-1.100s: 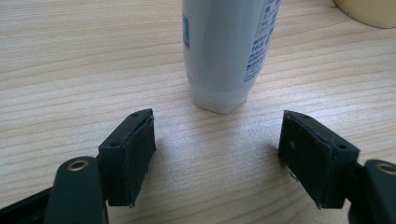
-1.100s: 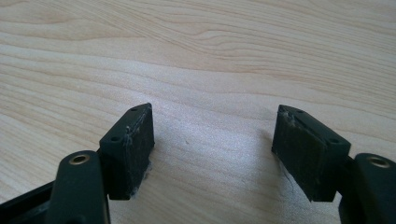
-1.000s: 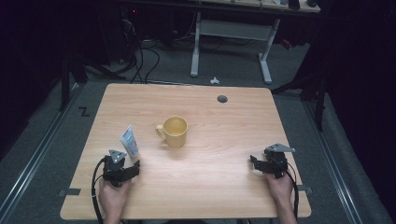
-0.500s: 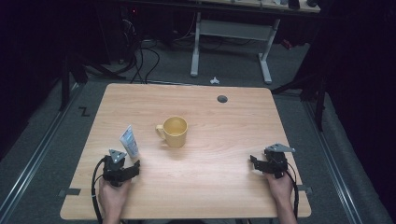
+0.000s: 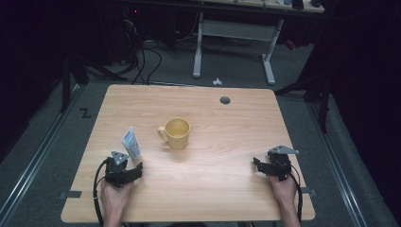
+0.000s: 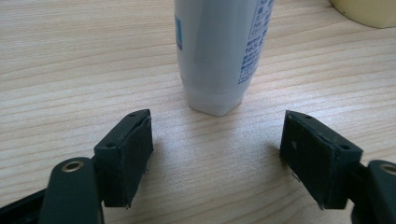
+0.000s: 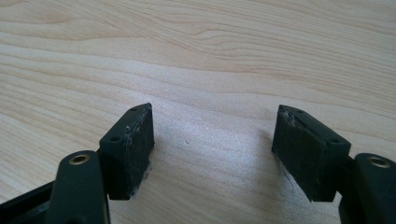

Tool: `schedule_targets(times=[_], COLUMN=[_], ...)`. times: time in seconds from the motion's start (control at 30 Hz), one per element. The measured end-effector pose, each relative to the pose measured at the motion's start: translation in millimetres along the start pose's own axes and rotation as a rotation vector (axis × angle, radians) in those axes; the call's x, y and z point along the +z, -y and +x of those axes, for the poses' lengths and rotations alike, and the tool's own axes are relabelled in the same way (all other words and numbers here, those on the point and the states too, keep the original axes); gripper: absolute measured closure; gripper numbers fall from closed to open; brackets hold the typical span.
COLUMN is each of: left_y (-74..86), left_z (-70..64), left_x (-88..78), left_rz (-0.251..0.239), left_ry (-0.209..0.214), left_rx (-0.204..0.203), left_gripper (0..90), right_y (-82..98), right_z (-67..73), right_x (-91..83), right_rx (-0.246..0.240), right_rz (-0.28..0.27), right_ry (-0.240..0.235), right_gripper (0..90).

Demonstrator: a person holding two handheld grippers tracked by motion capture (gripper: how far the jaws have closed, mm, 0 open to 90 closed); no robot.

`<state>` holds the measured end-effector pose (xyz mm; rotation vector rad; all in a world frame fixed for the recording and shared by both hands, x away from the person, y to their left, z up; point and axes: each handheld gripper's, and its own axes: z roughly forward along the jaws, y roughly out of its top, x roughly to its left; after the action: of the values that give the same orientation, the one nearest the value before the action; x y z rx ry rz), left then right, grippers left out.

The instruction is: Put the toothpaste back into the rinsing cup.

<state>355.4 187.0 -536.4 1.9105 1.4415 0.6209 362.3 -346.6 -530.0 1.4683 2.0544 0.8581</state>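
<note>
A white tube (image 5: 131, 142) with blue print stands cap-down on the wooden table (image 5: 217, 123), left of a yellow mug (image 5: 176, 133) near the middle. In the left gripper view the tube (image 6: 219, 51) stands just beyond my open jaws, apart from both pads, and the mug's base (image 6: 366, 7) shows at the top right. My left gripper (image 5: 134, 170) rests on the table near the front left, held by a hand. My right gripper (image 5: 257, 165) rests near the front right, open, with bare wood between its jaws (image 7: 215, 154).
A round grommet hole (image 5: 225, 100) sits in the table's far right part. Beyond the table are a dark floor, cables and a white desk frame (image 5: 234, 42).
</note>
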Motion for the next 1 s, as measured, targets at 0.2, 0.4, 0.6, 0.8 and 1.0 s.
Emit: schedule_targets(times=[0.2,0.4,0.6,0.8,1.0], left_y=[3.8,2.4,-2.4,-10.5,-17.9], left_z=[-2.4,-3.3,-3.9,-1.6,-0.7], left_x=[-6.4,-10.7,-13.7,-17.1,-18.9], left_rz=[-0.037,-0.058,-0.073,-0.081,-0.096], left_ry=[0.028,0.026,0.028,0.034,0.046], left_rx=[-0.021,-0.028,-0.032,-0.042,-0.038], left_gripper=[30.3,31.2,32.6,33.3,34.7], right_y=[0.0,0.1,0.1,0.2,0.2], right_z=[0.0,0.1,0.2,0.1,0.1], right_x=[0.0,0.0,0.0,0.0,0.0], right_rx=[0.0,-0.001,0.0,-0.003,-0.004], right_rz=[0.0,-0.002,-0.002,-0.001,-0.001], right_ry=[0.0,0.0,0.001,-0.001,0.0], right_gripper=[29.6,29.5,29.5,29.5,29.5])
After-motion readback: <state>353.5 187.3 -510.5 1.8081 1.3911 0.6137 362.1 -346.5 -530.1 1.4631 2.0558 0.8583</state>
